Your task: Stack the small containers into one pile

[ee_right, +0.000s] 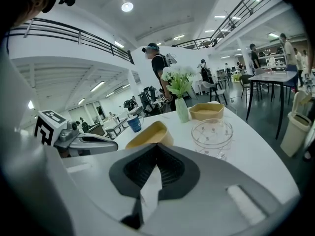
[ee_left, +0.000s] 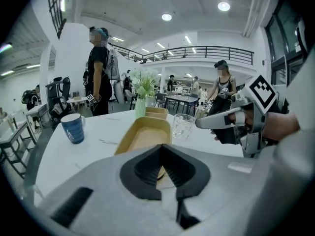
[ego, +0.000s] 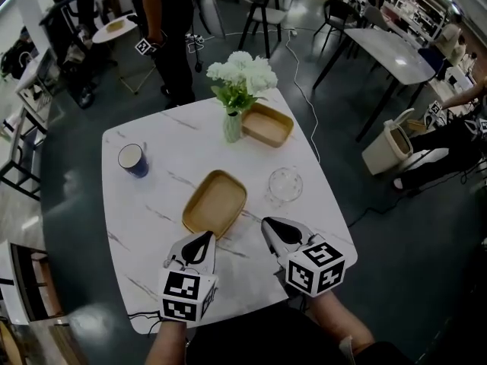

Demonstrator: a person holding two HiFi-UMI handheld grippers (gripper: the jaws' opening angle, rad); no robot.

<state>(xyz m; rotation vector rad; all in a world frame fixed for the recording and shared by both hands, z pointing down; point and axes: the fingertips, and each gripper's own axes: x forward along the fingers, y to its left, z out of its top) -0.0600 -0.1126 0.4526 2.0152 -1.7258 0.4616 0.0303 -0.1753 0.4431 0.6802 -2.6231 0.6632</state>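
Two tan trays lie on the white marble table (ego: 152, 219). The near tray (ego: 215, 202) is at the middle, and the far tray (ego: 267, 125) sits behind a vase. A clear glass bowl (ego: 285, 184) stands to the right of the near tray. My left gripper (ego: 208, 236) is shut, its tips meeting at the near tray's (ee_left: 147, 132) front corner; I see nothing clamped between them. My right gripper (ego: 266, 221) is also shut and holds nothing, a little right of that tray (ee_right: 150, 132) and short of the glass bowl (ee_right: 211, 132).
A blue mug (ego: 134, 160) stands at the table's left. A green vase with white flowers (ego: 232, 126) is at the back, next to the far tray. A person (ego: 171, 36) stands beyond the far edge. Chairs, another table and a bin (ego: 388, 147) surround the table.
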